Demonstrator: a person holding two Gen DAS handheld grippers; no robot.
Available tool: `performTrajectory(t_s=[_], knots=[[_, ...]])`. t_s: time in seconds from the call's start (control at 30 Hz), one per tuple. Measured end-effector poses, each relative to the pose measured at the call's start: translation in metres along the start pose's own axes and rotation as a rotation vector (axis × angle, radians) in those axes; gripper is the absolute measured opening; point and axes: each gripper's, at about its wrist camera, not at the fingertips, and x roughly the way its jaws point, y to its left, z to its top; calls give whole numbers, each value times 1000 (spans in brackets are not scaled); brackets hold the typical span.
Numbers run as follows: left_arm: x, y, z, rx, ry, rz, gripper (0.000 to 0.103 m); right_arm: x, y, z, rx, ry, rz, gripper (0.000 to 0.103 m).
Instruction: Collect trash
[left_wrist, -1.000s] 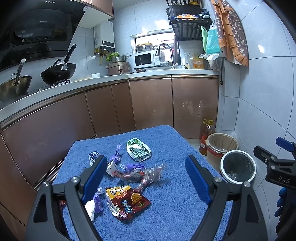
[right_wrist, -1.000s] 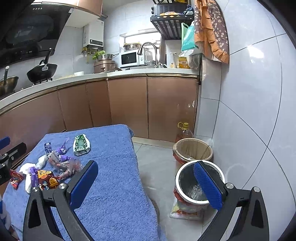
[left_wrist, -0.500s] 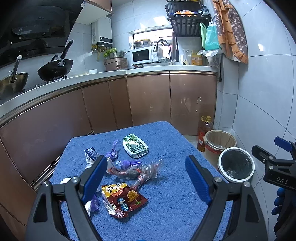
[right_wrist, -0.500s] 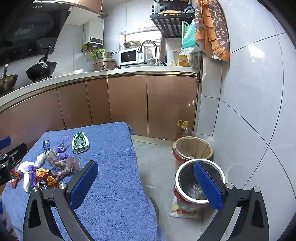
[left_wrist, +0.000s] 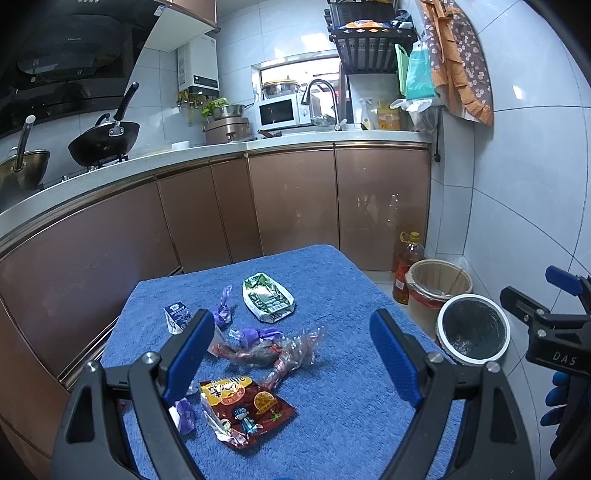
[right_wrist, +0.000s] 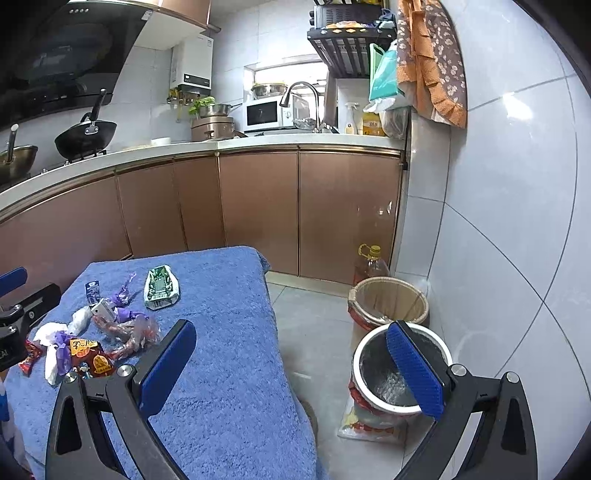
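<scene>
I read the left claw (left_wrist: 291, 354) as wide open and holding nothing; its blue pads (left_wrist: 190, 354) frame the trash pile on the blue tabletop (left_wrist: 343, 280). The right claw (right_wrist: 291, 365) is likewise wide open and holding nothing.

Key relation: the trash lies directly ahead of and below the left claw, in the lower centre of the left view. The red snack bag (left_wrist: 245, 410) is nearest, just inside the left pad, long axis running lower left to upper right. Beyond it lie the clear wrapper (left_wrist: 288, 350) and, farther up the frame, the green packet (left_wrist: 267, 297). In the right view the pile sits at the far left of the frame, well apart from the right claw, whose right pad overlaps the white bin (right_wrist: 373, 365) on the floor. My judgement: the left claw is the nearer one for the pick; the right is better placed for the bin.

Change from the earlier frames: in the left view the pile has slid slightly up and left in the frame and more of the counter shows, so the left claw has drawn back or tilted a little. The right view is nearly unchanged. Both claws have stayed open.
</scene>
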Motion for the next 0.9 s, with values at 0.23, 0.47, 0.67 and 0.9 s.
performTrajectory(t_s=[0.23, 0.47, 0.67, 0.9], knots=[[15, 14, -2, -13, 32, -21, 86, 7, 5, 10, 13, -28, 40, 103], [26, 37, -8, -50, 58, -22, 86, 26, 31, 15, -28, 32, 116, 103], [34, 73, -22, -97, 99, -1, 86, 40, 62, 15, -86, 78, 232, 103], [38, 135, -68, -174, 200, 57, 86, 71, 99, 3, -131, 222, 490, 98]])
